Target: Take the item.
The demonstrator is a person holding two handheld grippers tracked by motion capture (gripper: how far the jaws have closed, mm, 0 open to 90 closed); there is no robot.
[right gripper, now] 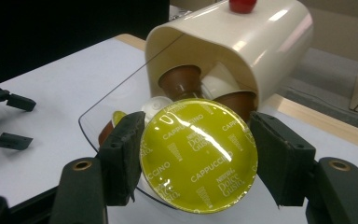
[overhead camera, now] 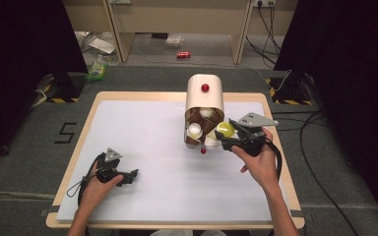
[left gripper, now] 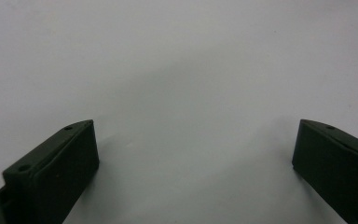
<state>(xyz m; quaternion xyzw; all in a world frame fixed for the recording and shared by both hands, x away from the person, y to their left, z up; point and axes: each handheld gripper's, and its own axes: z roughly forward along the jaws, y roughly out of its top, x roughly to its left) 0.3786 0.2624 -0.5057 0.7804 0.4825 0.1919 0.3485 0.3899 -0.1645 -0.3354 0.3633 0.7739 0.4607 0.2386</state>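
Your right gripper (right gripper: 198, 154) has its two black jaws clamped on the sides of a round coffee capsule with a shiny yellow-green foil lid (right gripper: 198, 155), the one printed with "Cappuccino" and "Dolce Gusto". The lid faces straight at the right gripper view's camera, and each pad presses against the capsule's rim, one on either side. In the high view that same capsule (overhead camera: 225, 130) sits held just beside the open front of the cream plastic capsule dispenser with a red knob on top (overhead camera: 204, 96), at the dispenser's right-hand side.

Just behind the capsule you've got the dispenser's mouth (right gripper: 233, 51), with brown capsules (right gripper: 181, 80) and a white one (right gripper: 157, 106) stacked inside, and a clear curved plastic tray (right gripper: 103, 105) sticking out in front of it. A small red ball-like bit (overhead camera: 203, 151) lies on the white table surface (overhead camera: 142, 142) just in front of the dispenser.

Your left gripper (overhead camera: 128, 178) is well apart from all that, low on the left side of the table, resting in your left hand (overhead camera: 98, 184). In the left gripper view its jaws stand wide apart with nothing between them, just bare white tabletop (left gripper: 182, 70).
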